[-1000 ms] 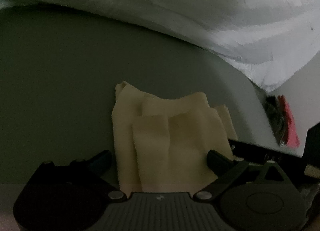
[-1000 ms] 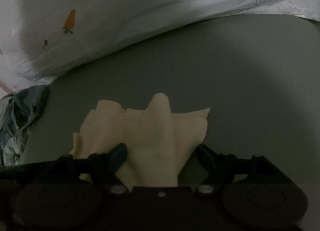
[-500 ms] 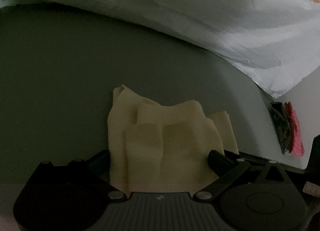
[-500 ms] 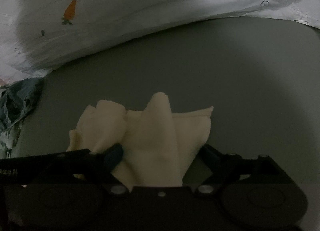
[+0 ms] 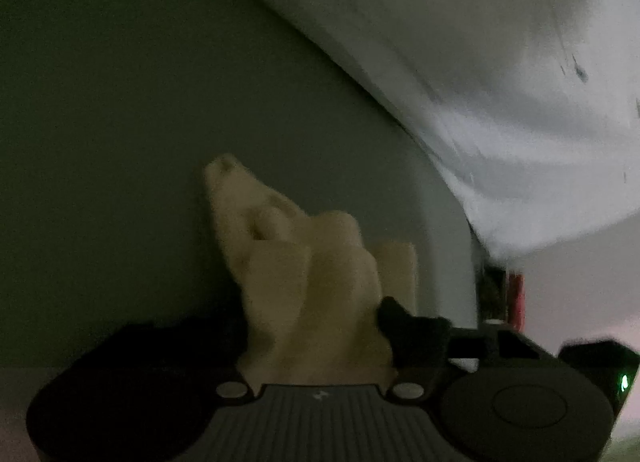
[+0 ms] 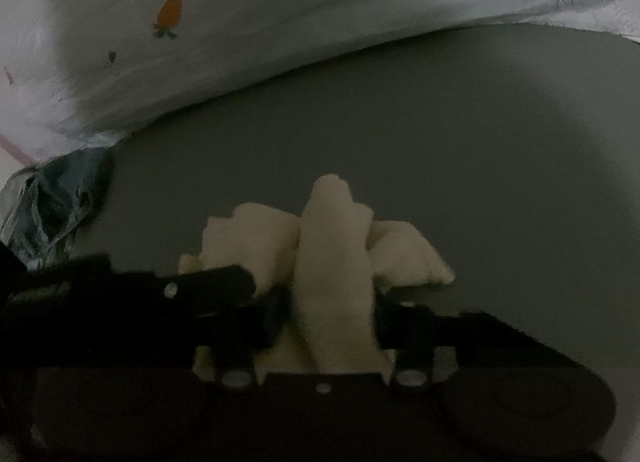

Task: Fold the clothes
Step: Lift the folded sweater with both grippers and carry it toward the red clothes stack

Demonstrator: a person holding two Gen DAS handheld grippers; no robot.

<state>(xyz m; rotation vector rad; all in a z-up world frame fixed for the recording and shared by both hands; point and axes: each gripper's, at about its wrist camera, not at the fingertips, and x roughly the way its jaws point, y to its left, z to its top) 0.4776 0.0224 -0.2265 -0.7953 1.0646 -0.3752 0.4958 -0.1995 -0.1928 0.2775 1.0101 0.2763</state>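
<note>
A pale cream, soft garment (image 5: 304, 286) lies crumpled on a flat grey-green surface (image 5: 120, 141); it is bunched into several folds that stand up from the surface. In the right wrist view the same cream garment (image 6: 332, 262) shows a tall ridge in its middle.

The left gripper (image 5: 312, 322) is around the near part of the garment. Its jaws are closing, with a thick bundle of the cloth between them. The black right finger (image 5: 400, 322) touches the side of the bundle; the left finger is in shadow, so I cannot tell if it presses the cloth.

The right gripper (image 6: 332, 314) is also at the near edge of the garment. Its jaws are closing, and both black fingers (image 6: 276, 314) press against the middle ridge, which is pinched narrow between them.

Beyond the garment, at the far edge of the surface, lies a large white cloth with a small orange carrot print (image 6: 240, 41). To the left of the garment in the right wrist view, near that white cloth, there is a crumpled blue-grey cloth (image 6: 56, 205). To the right of the garment in the left wrist view, a small dark and red thing (image 5: 504, 294) is blurred.
</note>
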